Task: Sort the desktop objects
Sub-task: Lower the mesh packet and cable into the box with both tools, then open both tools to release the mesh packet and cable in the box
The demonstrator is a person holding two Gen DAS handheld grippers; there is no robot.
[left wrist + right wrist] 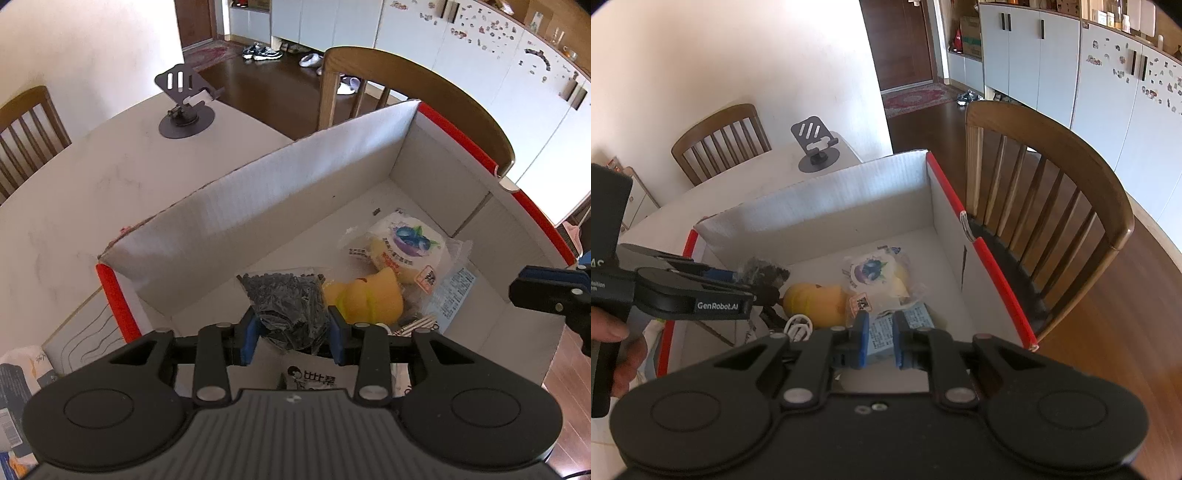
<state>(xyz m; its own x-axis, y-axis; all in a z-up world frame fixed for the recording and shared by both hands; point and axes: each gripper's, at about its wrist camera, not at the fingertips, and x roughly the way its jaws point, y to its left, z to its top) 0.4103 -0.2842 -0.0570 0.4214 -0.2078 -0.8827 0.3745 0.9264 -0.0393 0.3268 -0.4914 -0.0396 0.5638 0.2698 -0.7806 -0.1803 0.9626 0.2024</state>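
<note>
Left gripper (pixel 291 338) clamps the soft, crinkly clear bag of black pellets (pixel 286 306) mid-body; right gripper (pixel 878 341) pinches a light-blue printed packet (pixel 882 334).

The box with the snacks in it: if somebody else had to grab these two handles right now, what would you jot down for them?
Left tool: shut on the clear bag of dark bits, over the white box.
Right tool: shut on a pale blue packet, also over the box.
Already in the box: yellow toy, blueberry bun pack, white cable.
Left: release both. More packets lie outside the box's left edge.
</note>
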